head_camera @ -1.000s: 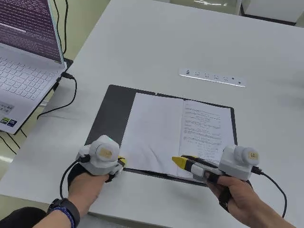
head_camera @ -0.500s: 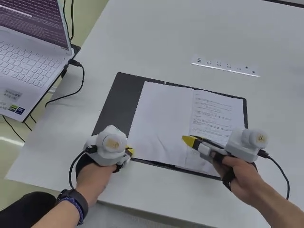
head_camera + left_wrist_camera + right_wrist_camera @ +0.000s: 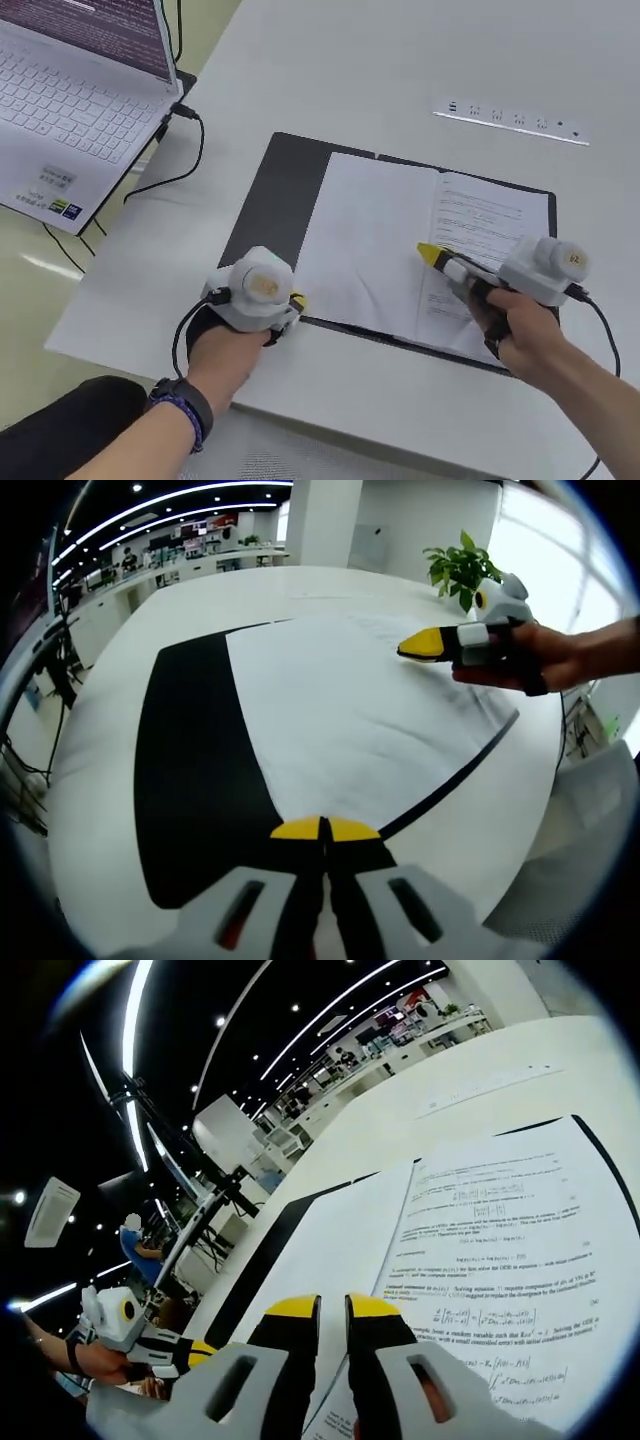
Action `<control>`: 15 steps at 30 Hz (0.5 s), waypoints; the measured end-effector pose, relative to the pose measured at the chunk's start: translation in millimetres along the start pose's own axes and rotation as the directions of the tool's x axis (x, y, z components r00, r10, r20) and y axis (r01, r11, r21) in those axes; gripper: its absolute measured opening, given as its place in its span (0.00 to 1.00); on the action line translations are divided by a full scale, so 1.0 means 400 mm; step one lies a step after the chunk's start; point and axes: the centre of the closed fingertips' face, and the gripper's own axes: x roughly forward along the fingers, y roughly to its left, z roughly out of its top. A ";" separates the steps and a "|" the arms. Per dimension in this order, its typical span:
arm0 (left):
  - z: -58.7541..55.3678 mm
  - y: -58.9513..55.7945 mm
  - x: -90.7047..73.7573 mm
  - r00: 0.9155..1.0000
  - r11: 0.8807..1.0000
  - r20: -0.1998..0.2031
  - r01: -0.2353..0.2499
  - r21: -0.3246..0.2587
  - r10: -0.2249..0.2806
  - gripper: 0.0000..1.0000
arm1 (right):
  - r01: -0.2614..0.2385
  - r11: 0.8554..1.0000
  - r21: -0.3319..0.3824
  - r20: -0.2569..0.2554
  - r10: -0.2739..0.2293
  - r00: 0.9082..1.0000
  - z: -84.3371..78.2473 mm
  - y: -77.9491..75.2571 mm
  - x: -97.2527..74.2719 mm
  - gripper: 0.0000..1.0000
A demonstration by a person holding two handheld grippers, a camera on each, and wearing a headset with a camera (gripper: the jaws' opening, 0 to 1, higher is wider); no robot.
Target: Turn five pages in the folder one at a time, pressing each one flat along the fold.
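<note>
when seen close, left tongs [image 3: 325, 828] closed

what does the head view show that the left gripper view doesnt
Head view adds: the open laptop at far left, its black cable, and the power strip beyond the folder. Left gripper view adds: a potted plant behind the right gripper. Shared: the black folder lying open, its blank white page, the right gripper over the paper, and the left gripper at the folder's near edge, jaws shut.
</note>
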 end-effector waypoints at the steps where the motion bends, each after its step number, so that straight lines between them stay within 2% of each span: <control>1: 0.000 0.001 0.001 1.000 1.000 0.000 0.000 -0.007 0.000 0.00 | 0.003 1.000 0.000 0.006 -0.003 1.000 0.005 -0.005 0.006 0.07; 6: 0.001 -0.001 0.002 1.000 1.000 -0.006 0.001 0.023 -0.001 0.00 | 0.026 0.999 -0.036 0.022 -0.025 0.999 0.015 -0.016 0.021 0.00; 9: 0.001 0.001 0.003 1.000 1.000 -0.007 0.007 0.015 -0.007 0.00 | 0.036 0.998 -0.043 0.017 -0.035 0.999 0.014 -0.028 0.030 0.00; 10: 0.001 0.002 0.004 1.000 1.000 -0.007 0.009 0.004 -0.009 0.00 | 0.028 0.999 -0.033 0.037 -0.027 0.999 0.020 -0.020 0.030 0.00; 15: 0.000 0.001 0.003 1.000 1.000 -0.002 0.008 0.005 -0.008 0.00 | 0.018 0.999 -0.035 0.041 -0.016 0.999 0.019 -0.007 0.029 0.00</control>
